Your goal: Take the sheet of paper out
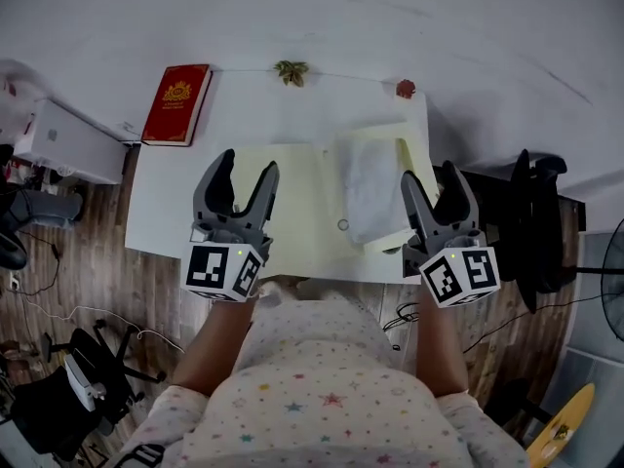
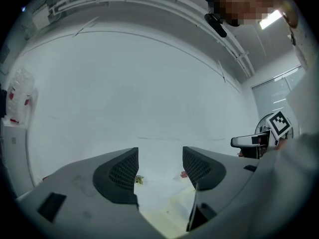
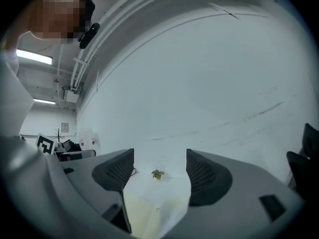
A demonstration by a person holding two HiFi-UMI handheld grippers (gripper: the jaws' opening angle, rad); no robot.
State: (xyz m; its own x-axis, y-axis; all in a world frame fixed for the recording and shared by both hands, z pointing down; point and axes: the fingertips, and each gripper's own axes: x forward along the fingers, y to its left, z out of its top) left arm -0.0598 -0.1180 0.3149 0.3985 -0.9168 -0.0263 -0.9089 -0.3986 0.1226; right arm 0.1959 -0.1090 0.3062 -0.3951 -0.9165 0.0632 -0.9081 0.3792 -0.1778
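Paper sheet [image 1: 370,191] lies over the right half of the open yellow folder [image 1: 292,198]. It looks light, limp and easily creased, so a gentle pinch at its near free edge seems best. At the folder's right edge hovers the right gripper [image 1: 429,174], over its left half the left gripper [image 1: 249,166]. Both are level above it, jaws apart and empty.

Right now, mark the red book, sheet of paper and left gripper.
red book [image 1: 176,104], head view, cover centre.
sheet of paper [image 1: 369,188], head view, its middle.
left gripper [image 1: 249,161], head view, between fingertips.
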